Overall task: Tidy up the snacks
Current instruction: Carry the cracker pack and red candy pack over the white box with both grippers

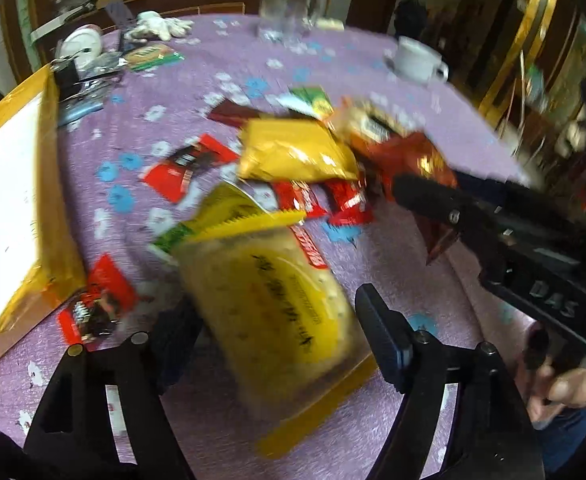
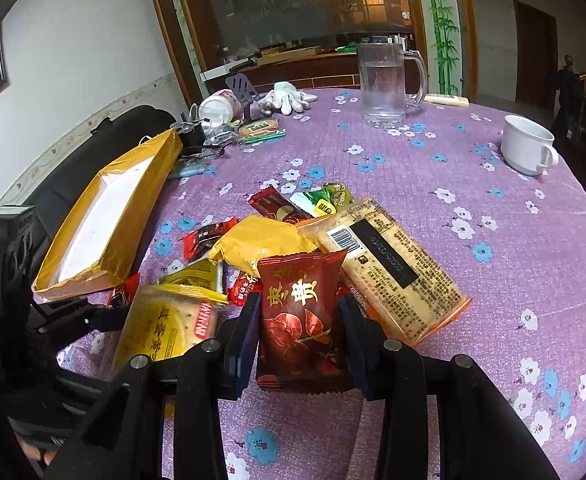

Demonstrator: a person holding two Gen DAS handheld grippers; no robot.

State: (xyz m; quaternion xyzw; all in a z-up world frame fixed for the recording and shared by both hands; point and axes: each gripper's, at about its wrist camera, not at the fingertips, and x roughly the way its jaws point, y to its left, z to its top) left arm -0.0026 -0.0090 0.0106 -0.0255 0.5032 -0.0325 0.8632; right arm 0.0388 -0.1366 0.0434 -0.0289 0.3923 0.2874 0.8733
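Observation:
A pile of snack packets lies on the purple flowered tablecloth [image 2: 493,280]. My right gripper [image 2: 299,312] is shut on a dark red packet with gold characters [image 2: 303,320], held upright above the cloth. My left gripper [image 1: 277,320] holds a yellow cracker packet [image 1: 269,304] between its fingers; it also shows in the right wrist view [image 2: 165,328]. The image is blurred there. A yellow pouch [image 2: 261,244], a clear cracker pack with a barcode [image 2: 389,268] and small red packets [image 1: 185,172] lie in the pile. An open yellow box with a white inside [image 2: 105,220] stands at the left.
A glass mug [image 2: 385,84] and white gloves [image 2: 287,98] stand at the table's far side. A white cup [image 2: 527,150] is at the far right. A white jar, a green packet [image 2: 259,132] and small clutter lie beyond the box.

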